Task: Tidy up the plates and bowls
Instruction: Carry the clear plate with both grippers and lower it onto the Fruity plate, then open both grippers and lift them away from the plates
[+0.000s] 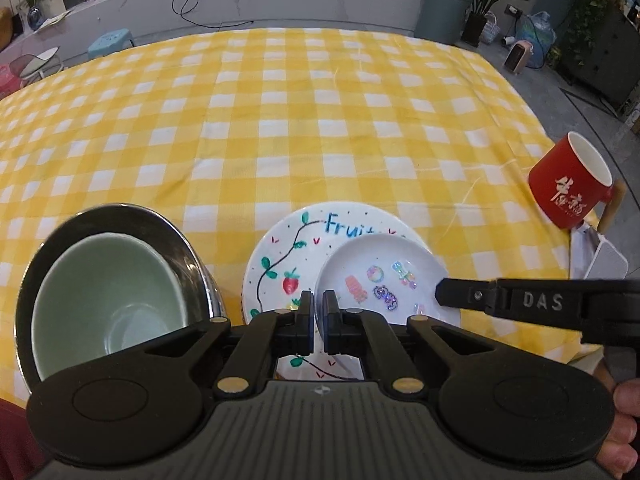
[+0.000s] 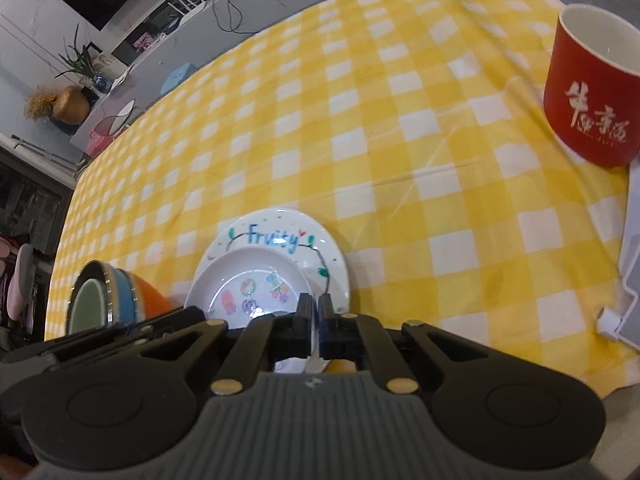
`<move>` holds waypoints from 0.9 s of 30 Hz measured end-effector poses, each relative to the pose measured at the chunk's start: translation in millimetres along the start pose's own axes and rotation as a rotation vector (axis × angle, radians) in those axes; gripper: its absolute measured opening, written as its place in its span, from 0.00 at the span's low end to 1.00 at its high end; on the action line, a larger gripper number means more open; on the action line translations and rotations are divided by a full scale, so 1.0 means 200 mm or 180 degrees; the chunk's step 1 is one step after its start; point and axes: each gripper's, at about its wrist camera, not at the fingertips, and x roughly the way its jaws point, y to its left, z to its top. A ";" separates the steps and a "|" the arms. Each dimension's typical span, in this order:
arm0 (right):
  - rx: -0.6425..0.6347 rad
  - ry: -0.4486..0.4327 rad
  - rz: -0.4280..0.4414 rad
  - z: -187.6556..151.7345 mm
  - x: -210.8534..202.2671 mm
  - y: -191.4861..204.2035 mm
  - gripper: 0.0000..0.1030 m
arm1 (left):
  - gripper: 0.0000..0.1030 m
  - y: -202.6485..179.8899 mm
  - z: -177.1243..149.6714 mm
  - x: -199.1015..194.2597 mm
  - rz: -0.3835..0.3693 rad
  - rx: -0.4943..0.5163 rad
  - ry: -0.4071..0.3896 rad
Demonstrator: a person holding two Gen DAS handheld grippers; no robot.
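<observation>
A small white saucer [image 1: 380, 276] with colourful stickers lies on a larger white "Fruity" plate [image 1: 288, 256] near the table's front edge. My left gripper [image 1: 318, 312] is shut on the saucer's left rim. My right gripper [image 2: 314, 312] is shut on the saucer's right rim; its finger shows in the left wrist view [image 1: 464, 294]. The saucer [image 2: 256, 284] and plate [image 2: 320, 248] also show in the right wrist view. Left of them, a green bowl [image 1: 108, 292] sits nested in a steel bowl [image 1: 176, 232], stacked with blue and orange bowls [image 2: 136, 300].
A red mug [image 1: 572, 182] with white characters stands at the right on the yellow checked tablecloth [image 1: 320, 120]. A white flat object [image 2: 632, 280] lies at the right table edge. Stools, plants and a bin stand beyond the table.
</observation>
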 end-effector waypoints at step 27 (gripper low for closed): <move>0.0016 -0.0542 0.0144 0.00 -0.14 -0.10 0.24 | 0.51 -0.15 0.15 -0.10 -0.0003 0.0040 -0.0917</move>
